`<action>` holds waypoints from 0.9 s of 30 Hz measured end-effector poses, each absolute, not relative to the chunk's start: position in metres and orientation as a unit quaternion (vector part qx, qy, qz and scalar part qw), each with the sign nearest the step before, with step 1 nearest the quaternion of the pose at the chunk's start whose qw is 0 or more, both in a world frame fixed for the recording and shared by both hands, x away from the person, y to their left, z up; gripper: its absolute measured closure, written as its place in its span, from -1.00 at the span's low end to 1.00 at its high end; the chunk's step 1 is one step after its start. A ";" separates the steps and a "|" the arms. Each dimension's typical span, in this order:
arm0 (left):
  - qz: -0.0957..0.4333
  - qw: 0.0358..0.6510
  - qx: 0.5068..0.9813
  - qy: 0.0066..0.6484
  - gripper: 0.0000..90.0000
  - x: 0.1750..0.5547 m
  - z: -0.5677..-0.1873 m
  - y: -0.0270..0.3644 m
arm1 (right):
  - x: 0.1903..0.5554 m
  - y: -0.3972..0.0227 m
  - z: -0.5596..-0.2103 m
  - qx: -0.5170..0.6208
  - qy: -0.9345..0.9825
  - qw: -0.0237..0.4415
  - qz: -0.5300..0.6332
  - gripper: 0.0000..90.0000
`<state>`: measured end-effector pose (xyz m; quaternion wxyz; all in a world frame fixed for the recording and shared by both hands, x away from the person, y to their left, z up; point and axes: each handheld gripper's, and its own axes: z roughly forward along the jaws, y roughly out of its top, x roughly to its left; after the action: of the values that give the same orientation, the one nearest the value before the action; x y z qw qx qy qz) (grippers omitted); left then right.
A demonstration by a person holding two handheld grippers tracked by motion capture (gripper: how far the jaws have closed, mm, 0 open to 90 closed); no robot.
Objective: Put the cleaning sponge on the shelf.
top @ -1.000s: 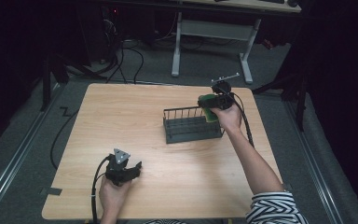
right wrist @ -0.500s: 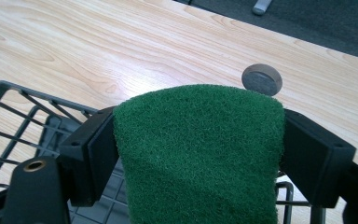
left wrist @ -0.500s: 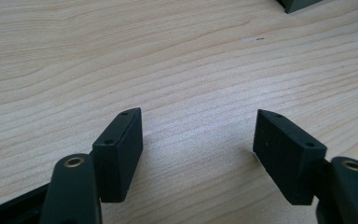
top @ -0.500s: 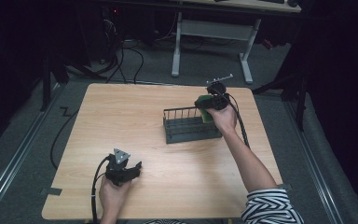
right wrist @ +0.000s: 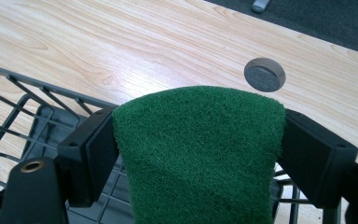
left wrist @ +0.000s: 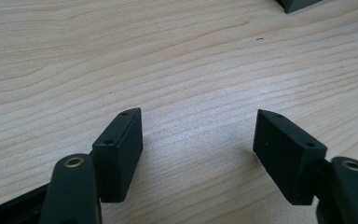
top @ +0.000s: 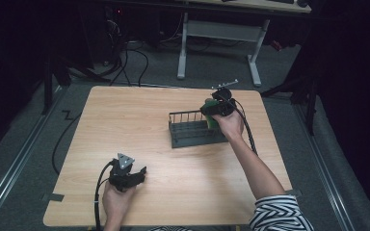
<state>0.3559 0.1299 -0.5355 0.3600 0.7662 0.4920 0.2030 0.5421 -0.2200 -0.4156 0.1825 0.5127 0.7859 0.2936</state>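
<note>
Fuzzy green scouring pad [right wrist: 198, 154] over wire rack [right wrist: 23, 116]

Tabletop [top: 139, 125]: pale wood, straight grain, rounded corners, standing on grey carpet floor [top: 24, 144]. Dark wire rack [top: 192, 131] sits directly on it, right of centre toward the far edge; open grid walls, solid dark base. Round grey cable-port cap [right wrist: 265, 74] set flush in the wood near the far edge, just beyond the rack. A small dark speck [left wrist: 260, 38] marks the grain near the middle.
</note>
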 end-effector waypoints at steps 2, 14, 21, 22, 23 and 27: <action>0.203 0.360 0.766 0.492 -0.26 0.356 -0.536 0.130 | 0.541 -0.220 -0.416 0.512 0.786 0.183 0.293 -0.59; 0.203 0.359 0.767 0.492 -0.26 0.356 -0.535 0.130 | 0.535 -0.221 -0.418 0.507 0.790 0.187 0.291 -0.59; 0.204 0.359 0.767 0.492 -0.26 0.356 -0.536 0.130 | 0.528 -0.223 -0.421 0.500 0.792 0.193 0.291 -0.59; 0.204 0.359 0.767 0.492 -0.26 0.356 -0.536 0.130 | 0.527 -0.223 -0.421 0.502 0.792 0.192 0.291 -0.59; 0.204 0.359 0.767 0.492 -0.26 0.356 -0.536 0.130 | 0.527 -0.223 -0.421 0.502 0.792 0.192 0.291 -0.59; 0.203 0.359 0.767 0.492 -0.26 0.356 -0.535 0.130 | 0.525 -0.222 -0.421 0.500 0.793 0.193 0.290 -0.59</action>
<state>0.3558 0.1297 -0.5355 0.3595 0.7667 0.4917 0.2030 0.5254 -0.2221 -0.4212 0.1931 0.5001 0.7927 0.2902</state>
